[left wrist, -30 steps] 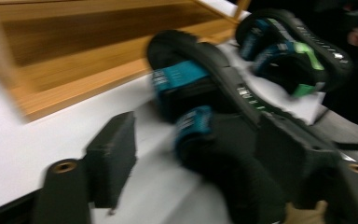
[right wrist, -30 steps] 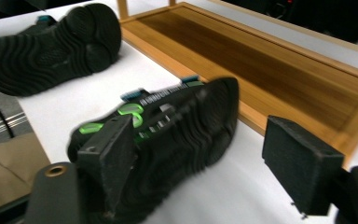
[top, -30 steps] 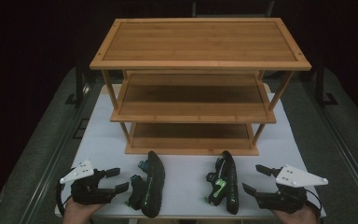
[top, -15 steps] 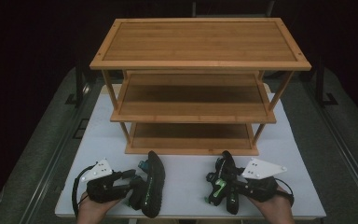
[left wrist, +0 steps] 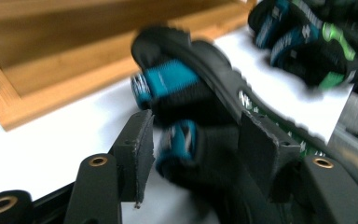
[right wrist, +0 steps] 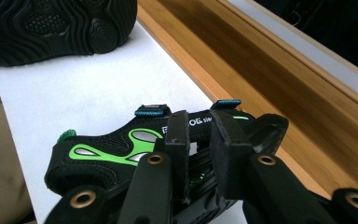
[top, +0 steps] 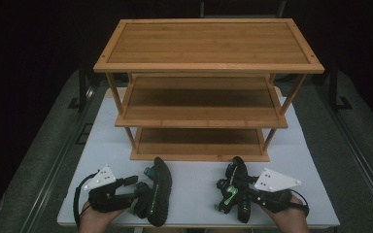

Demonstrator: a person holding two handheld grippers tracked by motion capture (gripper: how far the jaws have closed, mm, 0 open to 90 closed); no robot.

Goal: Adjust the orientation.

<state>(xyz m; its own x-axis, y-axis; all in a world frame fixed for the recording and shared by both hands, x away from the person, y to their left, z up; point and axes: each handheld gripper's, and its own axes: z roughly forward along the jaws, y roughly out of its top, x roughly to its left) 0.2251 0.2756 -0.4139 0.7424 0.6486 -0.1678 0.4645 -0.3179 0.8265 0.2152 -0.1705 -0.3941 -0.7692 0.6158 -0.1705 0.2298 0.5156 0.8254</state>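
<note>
Looking down from the high view, I have the three-tier wooden rack (top: 209,87) across the upper middle of the frame on the white table (top: 194,177), every shelf bare. Below it, lower centre, two sandals lie on their sides, long axes running toward the rack. My left gripper (top: 138,191) meets the left sandal (top: 158,196) from the frame's left; in the left gripper view its jaws are parted, straddling the strap and sole, not yet clenched. My right gripper (top: 240,194) meets the right sandal (top: 235,189) from the right; in the right gripper view its jaws are pinched on the strap (right wrist: 193,123). I judge each sandal belongs to its nearer hand.
</note>
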